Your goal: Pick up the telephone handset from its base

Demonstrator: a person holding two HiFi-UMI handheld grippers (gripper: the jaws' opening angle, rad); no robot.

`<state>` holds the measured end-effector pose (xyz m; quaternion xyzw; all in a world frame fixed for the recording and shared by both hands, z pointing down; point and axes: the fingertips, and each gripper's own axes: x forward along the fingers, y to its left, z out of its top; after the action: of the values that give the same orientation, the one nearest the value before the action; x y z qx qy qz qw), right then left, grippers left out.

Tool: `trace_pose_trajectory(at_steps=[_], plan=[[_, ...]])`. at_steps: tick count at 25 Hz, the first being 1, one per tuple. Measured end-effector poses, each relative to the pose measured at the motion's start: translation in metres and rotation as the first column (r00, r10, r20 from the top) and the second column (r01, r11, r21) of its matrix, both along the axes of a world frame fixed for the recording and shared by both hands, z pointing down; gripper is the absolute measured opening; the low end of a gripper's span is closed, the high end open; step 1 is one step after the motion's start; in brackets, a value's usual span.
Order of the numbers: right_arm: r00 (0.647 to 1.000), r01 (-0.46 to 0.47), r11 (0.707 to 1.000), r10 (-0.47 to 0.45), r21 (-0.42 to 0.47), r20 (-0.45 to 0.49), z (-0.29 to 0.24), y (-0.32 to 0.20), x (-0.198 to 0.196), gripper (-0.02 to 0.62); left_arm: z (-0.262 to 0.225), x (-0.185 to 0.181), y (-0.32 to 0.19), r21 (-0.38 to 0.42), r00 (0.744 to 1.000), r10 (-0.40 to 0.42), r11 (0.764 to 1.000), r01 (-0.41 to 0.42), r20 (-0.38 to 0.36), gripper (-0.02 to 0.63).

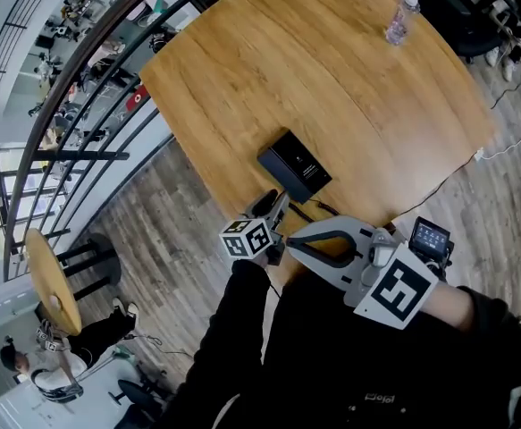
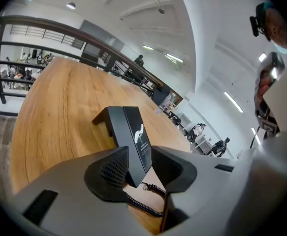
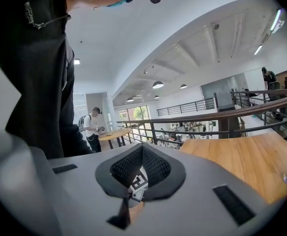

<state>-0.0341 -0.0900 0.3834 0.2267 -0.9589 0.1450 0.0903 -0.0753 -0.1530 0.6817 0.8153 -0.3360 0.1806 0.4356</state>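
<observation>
Your left gripper (image 2: 139,154), jaws apart, straddles the near end of the black telephone (image 2: 129,129) on the table (image 1: 331,79). The telephone's long axis runs straight ahead. Your right gripper (image 3: 142,148) (clenched, empty) sits alongside.

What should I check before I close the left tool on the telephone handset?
1. Left tool jaws apart: ok.
2. Near end of the telephone lined up in the gap between those jaws: ok.
3. Jaws would take only its lift-off part: cannot tell.
4. Coiled cord out of the pinch line: cannot tell; it runs under the gap.
5. Right tool shut, empty, off the telephone: ok.
6. Water bottle far across the table, out of the way: ok.
</observation>
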Motion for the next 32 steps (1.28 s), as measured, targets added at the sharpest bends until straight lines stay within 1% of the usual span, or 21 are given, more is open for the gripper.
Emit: trace_pose_trajectory(at_steps=[3, 5, 6, 8, 9, 12, 16, 19, 20, 21, 23, 25, 28, 32], plan=[[1.0, -0.026, 1.0, 0.026, -0.005, -0.015, 0.003, 0.005, 0.008, 0.017, 0.022, 0.0, 0.002, -0.054, 1.0, 0.012, 0.998, -0.013, -0.024, 0.177], [0.999, -0.04, 0.999, 0.04, -0.006, -0.005, 0.003, 0.007, 0.012, 0.018, 0.03, 0.002, 0.0, -0.078, 0.997, 0.025, 0.996, -0.031, -0.075, 0.24], [0.999, -0.039, 0.999, 0.039, -0.008, 0.012, 0.002, 0.008, 0.014, 0.018, 0.031, 0.003, -0.004, -0.084, 0.993, 0.02, 0.996, -0.03, -0.114, 0.255], [0.999, -0.029, 0.999, 0.03, -0.029, 0.045, -0.001, 0.015, 0.017, 0.018, 0.032, 0.001, -0.012, -0.096, 0.983, -0.003, 0.995, -0.014, -0.185, 0.258], [0.998, -0.027, 0.999, 0.029, -0.039, 0.051, -0.002, 0.02, 0.018, 0.018, 0.034, 0.0, -0.014, -0.103, 0.979, -0.007, 0.995, -0.014, -0.204, 0.258], [0.998, -0.035, 0.998, 0.037, -0.044, 0.056, -0.003, 0.025, 0.022, 0.018, 0.045, 0.001, -0.017, -0.13, 0.975, 0.003, 0.991, -0.032, -0.224, 0.258], [0.998, -0.022, 0.999, 0.025, -0.049, 0.063, -0.004, 0.031, 0.02, 0.018, 0.052, 0.004, -0.032, -0.162, 0.965, -0.035, 0.987, -0.008, -0.262, 0.258], [0.998, -0.001, 0.999, 0.004, -0.044, 0.064, -0.004, 0.038, 0.018, 0.018, 0.056, 0.008, -0.035, -0.184, 0.96, -0.043, 0.983, -0.009, -0.278, 0.258], [0.998, 0.002, 0.999, 0.001, -0.043, 0.064, -0.004, 0.039, 0.018, 0.018, 0.058, 0.01, -0.036, -0.192, 0.957, -0.052, 0.981, -0.004, -0.285, 0.255], [0.998, 0.002, 0.999, 0.001, -0.041, 0.065, -0.003, 0.039, 0.017, 0.017, 0.058, 0.01, -0.037, -0.196, 0.954, -0.063, 0.981, 0.005, -0.291, 0.23], [0.998, -0.002, 0.999, 0.005, -0.038, 0.066, -0.003, 0.039, 0.017, 0.017, 0.058, 0.009, -0.039, -0.191, 0.952, -0.079, 0.981, 0.023, -0.295, 0.159], [0.998, -0.008, 0.999, 0.01, -0.041, 0.057, -0.001, 0.038, 0.016, 0.018, 0.056, 0.01, -0.039, -0.183, 0.95, -0.083, 0.983, 0.028, -0.3, 0.153], [0.999, -0.013, 0.999, 0.015, -0.048, 0.05, 0.001, 0.039, 0.016, 0.018, 0.054, 0.009, -0.036, -0.182, 0.943, -0.081, 0.983, 0.023, -0.322, 0.105], [0.999, -0.009, 0.999, 0.011, -0.043, 0.043, 0.002, 0.04, 0.013, 0.018, 0.056, 0.002, -0.036, -0.166, 0.938, -0.084, 0.986, 0.029, -0.335, 0.092]])
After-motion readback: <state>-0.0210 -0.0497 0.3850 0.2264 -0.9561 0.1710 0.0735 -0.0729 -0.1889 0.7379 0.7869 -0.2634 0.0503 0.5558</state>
